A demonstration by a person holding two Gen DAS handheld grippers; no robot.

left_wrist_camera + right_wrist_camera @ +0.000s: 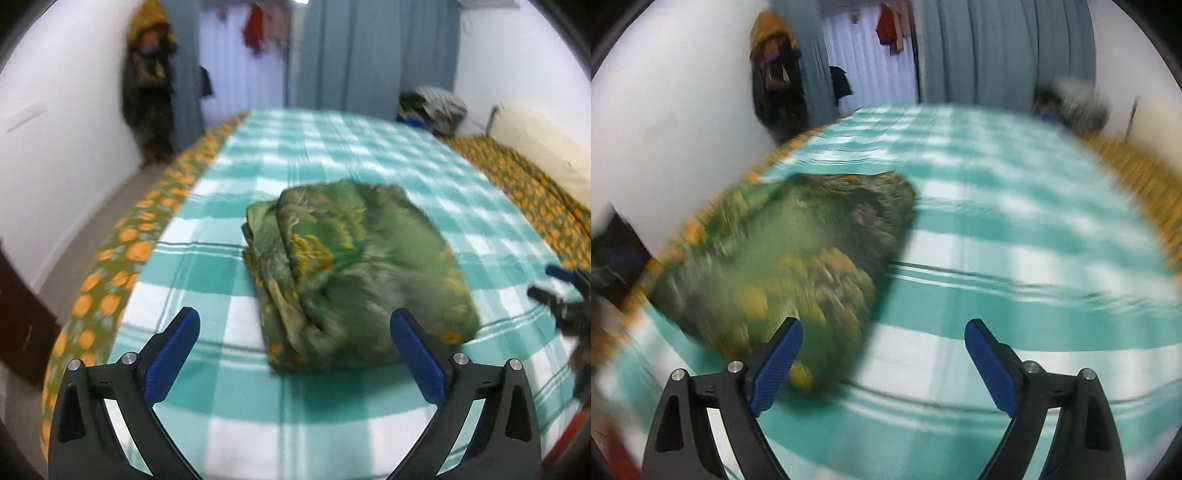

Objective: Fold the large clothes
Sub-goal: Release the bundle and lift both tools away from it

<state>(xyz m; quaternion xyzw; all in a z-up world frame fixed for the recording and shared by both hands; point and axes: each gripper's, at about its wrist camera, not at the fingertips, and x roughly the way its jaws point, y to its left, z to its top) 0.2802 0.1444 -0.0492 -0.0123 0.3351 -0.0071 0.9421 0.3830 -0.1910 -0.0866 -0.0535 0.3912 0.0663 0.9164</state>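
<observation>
A green garment with yellow floral print (354, 273) lies folded into a thick bundle on the teal and white checked bedspread (332, 155). My left gripper (295, 325) is open and empty, just in front of the bundle's near edge. The right gripper (565, 299) shows at the right edge of the left wrist view. In the right wrist view, which is blurred by motion, the garment (790, 251) lies to the left on the bedspread (1015, 229). My right gripper (882, 336) is open and empty, with its left finger over the bundle's near corner.
An orange-flowered sheet (110, 280) borders the bed on the left and right. A cream pillow (535, 147) and a heap of clothes (432, 105) lie at the far right. Dark clothes (149, 85) hang on the left wall. Blue curtains (369, 51) hang behind.
</observation>
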